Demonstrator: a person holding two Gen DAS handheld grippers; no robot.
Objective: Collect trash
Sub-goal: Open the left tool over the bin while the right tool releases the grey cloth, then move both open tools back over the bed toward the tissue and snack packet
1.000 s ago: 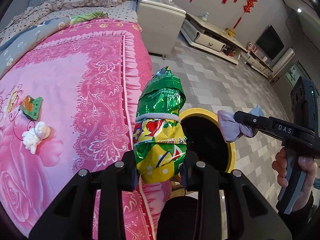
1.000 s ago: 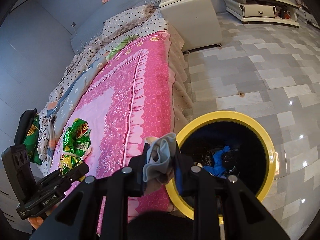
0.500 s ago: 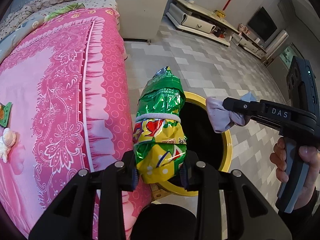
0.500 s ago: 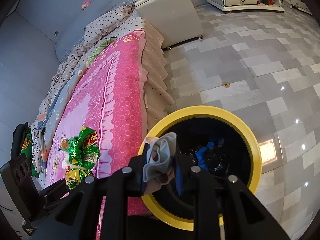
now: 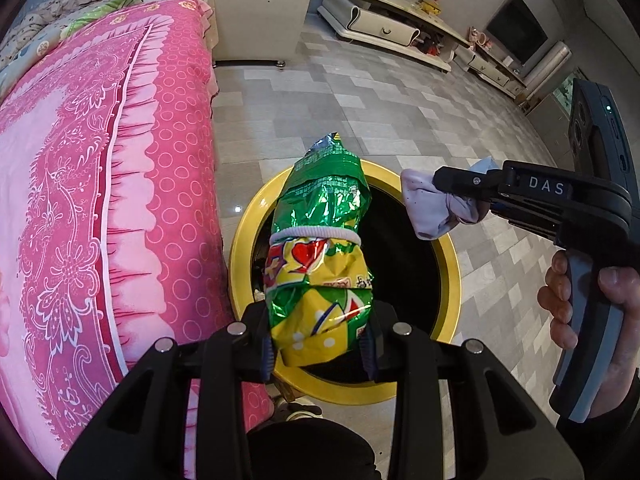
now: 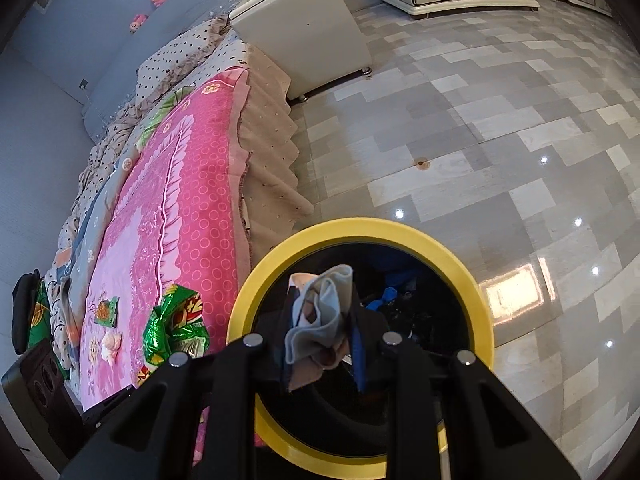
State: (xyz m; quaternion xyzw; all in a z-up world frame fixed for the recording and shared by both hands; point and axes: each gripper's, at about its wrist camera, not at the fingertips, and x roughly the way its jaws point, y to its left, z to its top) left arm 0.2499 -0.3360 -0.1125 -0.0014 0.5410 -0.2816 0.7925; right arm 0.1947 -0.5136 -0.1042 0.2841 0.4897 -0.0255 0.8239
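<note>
My left gripper [image 5: 318,354] is shut on a crumpled green and yellow foil snack bag [image 5: 320,256] and holds it upright over the near rim of a yellow-rimmed black trash bin [image 5: 450,248]. My right gripper [image 6: 320,354] is shut on a crumpled grey-pink cloth [image 6: 320,320], held over the bin's mouth [image 6: 460,268]. In the left wrist view the right gripper [image 5: 436,178] reaches in from the right with the cloth [image 5: 436,212]. The snack bag also shows in the right wrist view [image 6: 176,328].
The pink bed [image 5: 80,184] stands just left of the bin. A small green wrapper [image 6: 106,312] and a white crumpled item [image 6: 110,344] lie on it. A white nightstand [image 5: 256,8] and low cabinets [image 5: 384,28] stand beyond on the tiled floor [image 6: 480,140].
Both grippers have moved right from over the bed edge to over the bin, still holding the snack bag and the cloth.
</note>
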